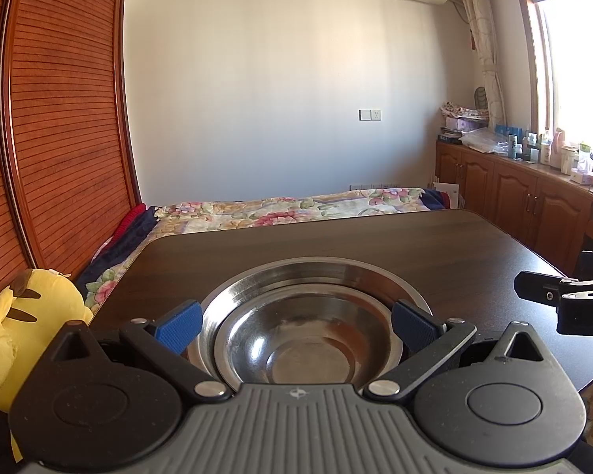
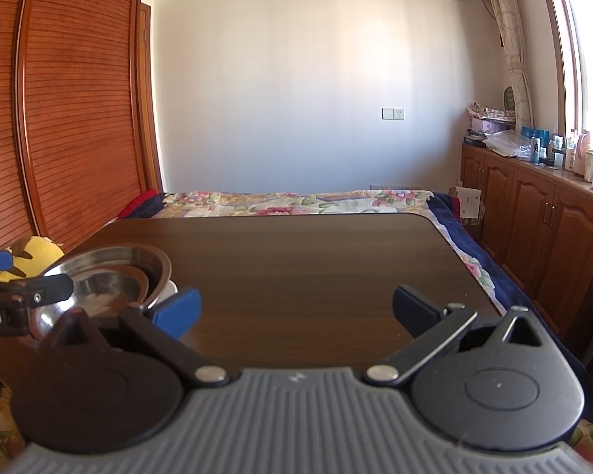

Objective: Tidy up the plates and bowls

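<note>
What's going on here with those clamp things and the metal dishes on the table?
A person holds a two-finger tool in each hand and is tidying steel dishes. A small bowl already sits nested inside a wider metal plate on the dark table. The left tool is open, its blue pads on either side of the stack without gripping it. The right tool is open too, over bare tabletop, holding nothing. A yellow plush toy sits beside the table.

Silver steel bowls (image 1: pixel 300 339) gleam on the dark brown woodgrain table (image 2: pixel 296 260); behind it a pink-and-green floral bedspread (image 2: pixel 296 201), left of it a yellow plush toy (image 1: pixel 23 328). Gripper pads (image 1: pixel 180 326) are blue.
</note>
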`<move>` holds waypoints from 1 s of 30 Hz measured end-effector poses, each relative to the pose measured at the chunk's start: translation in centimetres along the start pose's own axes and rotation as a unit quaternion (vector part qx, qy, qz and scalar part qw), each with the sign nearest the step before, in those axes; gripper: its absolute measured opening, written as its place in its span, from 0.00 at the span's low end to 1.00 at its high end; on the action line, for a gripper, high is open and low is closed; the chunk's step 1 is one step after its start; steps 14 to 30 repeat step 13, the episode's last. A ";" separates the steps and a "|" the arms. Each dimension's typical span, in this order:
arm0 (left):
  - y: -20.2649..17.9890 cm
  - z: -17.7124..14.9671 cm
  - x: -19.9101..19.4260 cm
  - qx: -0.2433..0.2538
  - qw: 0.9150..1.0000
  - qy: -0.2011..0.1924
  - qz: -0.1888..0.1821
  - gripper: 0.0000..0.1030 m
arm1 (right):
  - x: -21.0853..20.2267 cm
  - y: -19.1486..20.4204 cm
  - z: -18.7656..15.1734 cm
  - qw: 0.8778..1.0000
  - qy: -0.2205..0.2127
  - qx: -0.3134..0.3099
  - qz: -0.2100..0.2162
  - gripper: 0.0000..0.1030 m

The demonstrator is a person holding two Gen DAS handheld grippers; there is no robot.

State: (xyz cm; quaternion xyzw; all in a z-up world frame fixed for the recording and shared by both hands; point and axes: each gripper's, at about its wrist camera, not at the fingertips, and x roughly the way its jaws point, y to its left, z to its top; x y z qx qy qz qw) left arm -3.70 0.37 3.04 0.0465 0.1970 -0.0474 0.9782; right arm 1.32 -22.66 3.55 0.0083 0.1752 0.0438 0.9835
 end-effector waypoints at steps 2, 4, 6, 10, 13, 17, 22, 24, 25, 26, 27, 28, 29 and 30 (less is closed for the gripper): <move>0.0 0.0 0.0 0.000 1.000 0.000 0.000 0.99 | 0.0 0.1 0.0 1.000 0.000 0.000 0.000 1.00; -0.1 0.0 -0.1 0.000 1.000 0.000 0.000 0.99 | 0.0 0.2 0.0 1.000 0.000 0.000 0.000 1.00; -0.1 0.0 -0.1 0.000 1.000 0.000 -0.001 0.99 | 0.0 0.2 0.0 1.000 0.000 0.000 0.000 1.00; -0.1 0.0 -0.1 0.000 1.000 0.000 0.000 0.99 | 0.0 0.3 0.0 1.000 0.001 0.000 -0.001 1.00; -0.1 0.0 -0.1 -0.001 1.000 0.001 -0.001 0.99 | 0.0 0.3 0.0 1.000 0.000 0.000 -0.001 1.00; -0.1 0.0 -0.1 -0.001 1.000 0.001 -0.001 0.99 | 0.0 0.3 0.0 1.000 0.000 0.000 -0.001 1.00; -0.1 0.0 -0.1 -0.001 1.000 0.001 -0.001 0.99 | 0.0 0.3 0.0 1.000 0.000 0.000 -0.001 1.00; -0.1 0.0 -0.1 -0.001 1.000 0.001 -0.001 0.99 | 0.0 0.3 0.0 1.000 0.000 0.000 -0.001 1.00; -0.1 0.0 -0.1 -0.001 1.000 0.001 -0.001 0.99 | 0.0 0.3 0.0 1.000 0.000 0.000 -0.001 1.00; -0.1 0.0 -0.1 -0.001 1.000 0.001 -0.001 0.99 | 0.0 0.3 0.0 1.000 0.000 0.000 -0.001 1.00; -0.1 0.0 -0.1 -0.001 1.000 0.001 -0.001 0.99 | 0.0 0.3 0.0 1.000 0.000 0.000 -0.001 1.00; -0.1 0.0 -0.1 -0.001 1.000 0.001 -0.001 0.99 | 0.0 0.3 0.0 1.000 0.000 0.000 -0.001 1.00; -0.1 0.0 -0.1 -0.001 1.000 0.001 -0.001 0.99 | 0.0 0.3 0.0 1.000 0.000 0.000 -0.001 1.00; -0.1 0.0 -0.1 -0.001 1.000 0.001 -0.001 0.99 | 0.0 0.3 0.0 1.000 0.000 0.000 -0.001 1.00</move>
